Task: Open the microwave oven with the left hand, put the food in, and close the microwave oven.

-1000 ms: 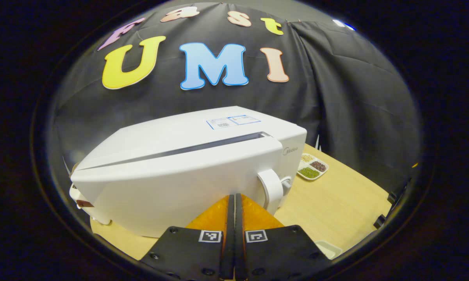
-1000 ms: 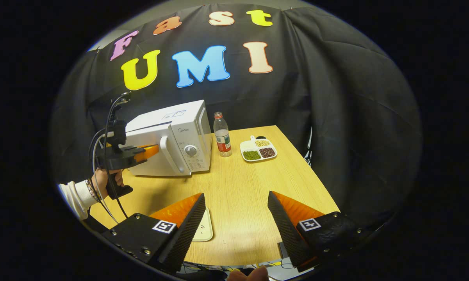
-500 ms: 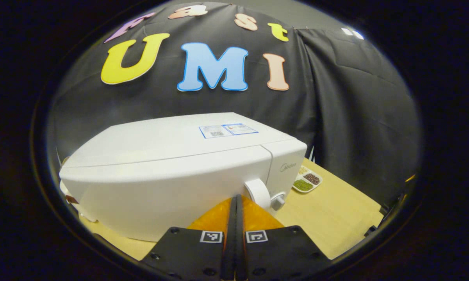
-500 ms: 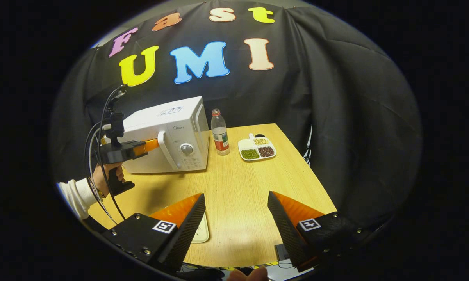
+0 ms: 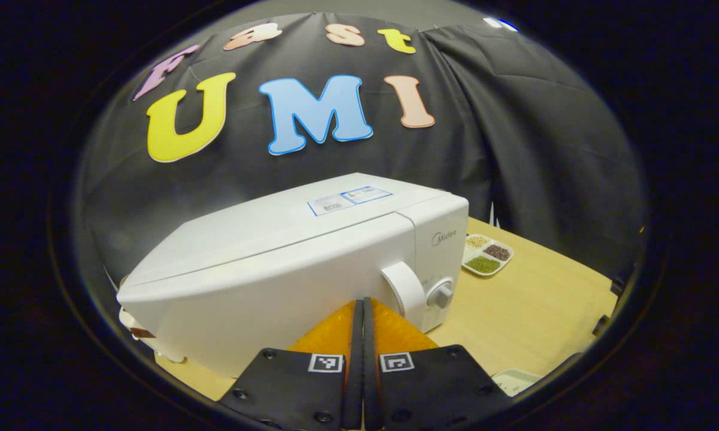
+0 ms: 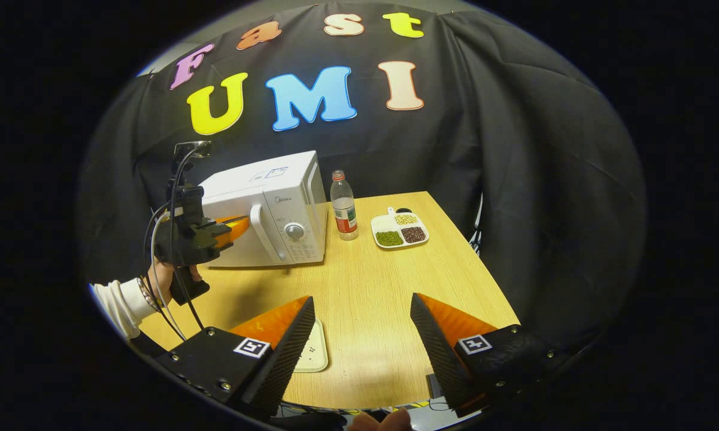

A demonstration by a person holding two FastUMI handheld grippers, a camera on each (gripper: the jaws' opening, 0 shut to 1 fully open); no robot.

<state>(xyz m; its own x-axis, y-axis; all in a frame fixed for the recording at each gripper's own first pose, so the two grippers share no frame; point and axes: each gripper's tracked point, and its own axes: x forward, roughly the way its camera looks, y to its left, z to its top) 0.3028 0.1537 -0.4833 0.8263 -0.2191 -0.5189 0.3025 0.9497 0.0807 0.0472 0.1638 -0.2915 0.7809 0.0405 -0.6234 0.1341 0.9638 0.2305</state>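
The left claw (image 5: 359, 311), fingers pressed together and holding nothing, points at the white microwave (image 5: 311, 257) at frame centre, door flush. The right claw (image 6: 359, 335) gapes empty over the desk (image 6: 383, 287). A closed claw could slip off the handle (image 5: 404, 287).

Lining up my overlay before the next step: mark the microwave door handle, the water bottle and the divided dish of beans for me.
microwave door handle (image 6: 264, 234), right gripper view, middle of the white bar.
water bottle (image 6: 343, 205), right gripper view, clear body above the label.
divided dish of beans (image 6: 399, 228), right gripper view, central divider.
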